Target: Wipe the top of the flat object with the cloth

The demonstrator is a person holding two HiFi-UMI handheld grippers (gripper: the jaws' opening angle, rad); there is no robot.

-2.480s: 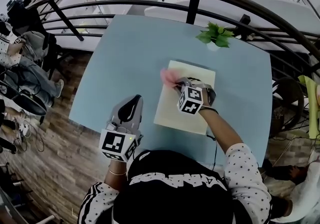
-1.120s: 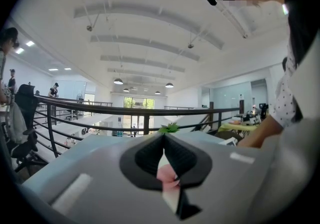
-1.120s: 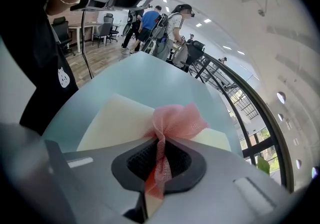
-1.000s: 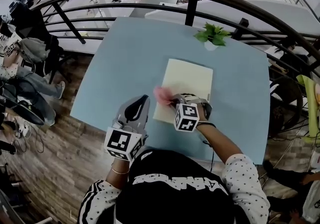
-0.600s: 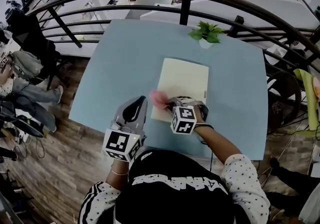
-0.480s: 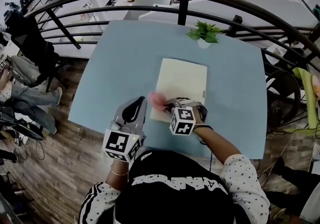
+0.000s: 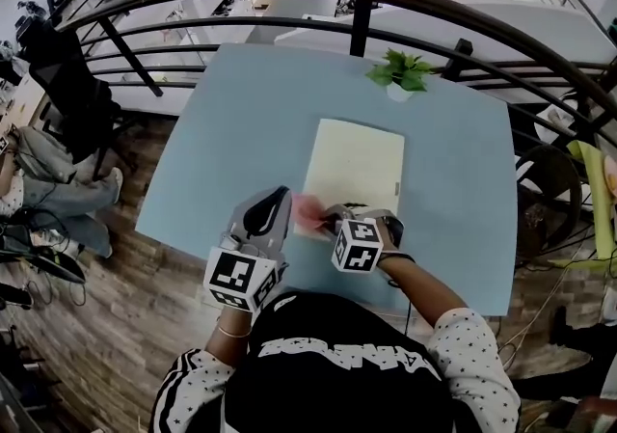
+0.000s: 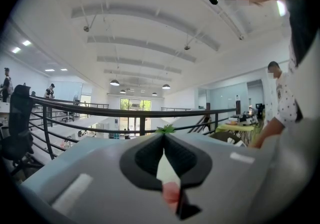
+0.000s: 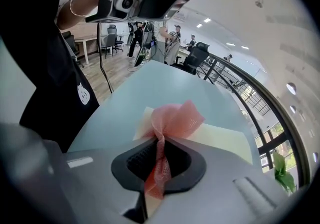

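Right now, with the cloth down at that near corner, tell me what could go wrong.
1. The cloth sits at the near left corner of the flat object; another pull this way would likely run it off onto the table.
2. The right gripper pinches only a thin twisted strip of cloth, which may slip out under drag.
3. The left gripper is shut beside the flat object, not on it, so wiping may shift it.

Bright even daylight plus ceiling lamps (image 8: 114,82), soft shadows, heavy fisheye bending at edges, gripper bodies blurry up close.
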